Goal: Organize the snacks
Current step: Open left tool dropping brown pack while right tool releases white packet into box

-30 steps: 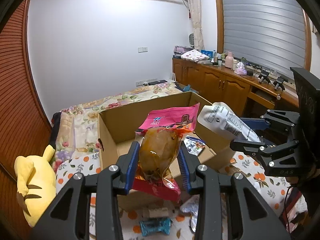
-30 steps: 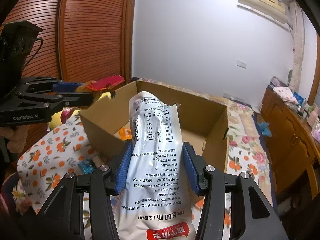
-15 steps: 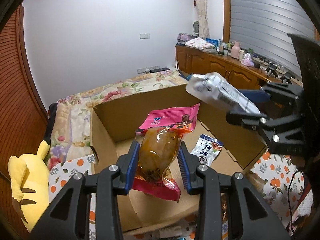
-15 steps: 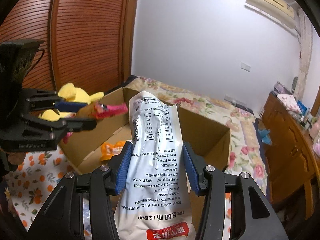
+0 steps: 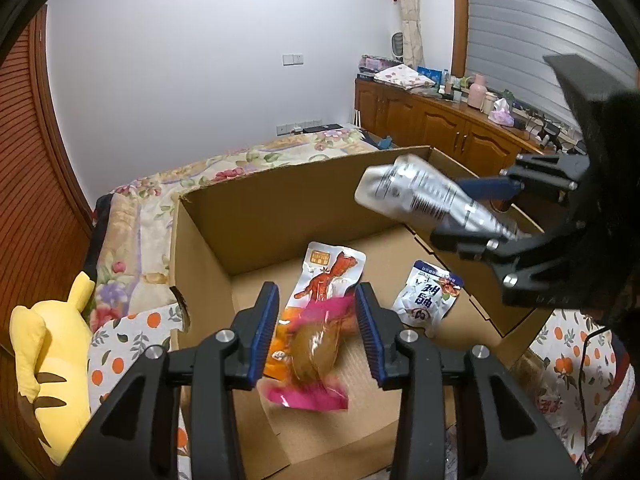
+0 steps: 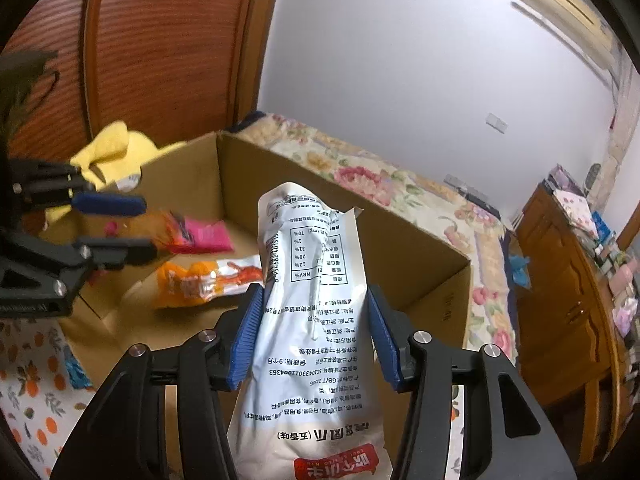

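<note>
over the left part of the cardboard box point(image 5: 256, 216) the left gripper point(image 5: 316, 332) stands with its jaws apart, and the blurred pink packet point(image 5: 316, 356) seems to be dropping free onto the box floor. over the right part, the right gripper point(image 6: 312, 336) is clamped on the white pouch point(image 6: 316, 320), so i judge the next move is to lower it inside and open. the bottom of the pouch is cut off, and the falling packet is hard to read.

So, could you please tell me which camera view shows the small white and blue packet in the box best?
The left wrist view: the white and blue packet lies unobstructed on the cardboard box floor. In the right wrist view I cannot find it.
</note>
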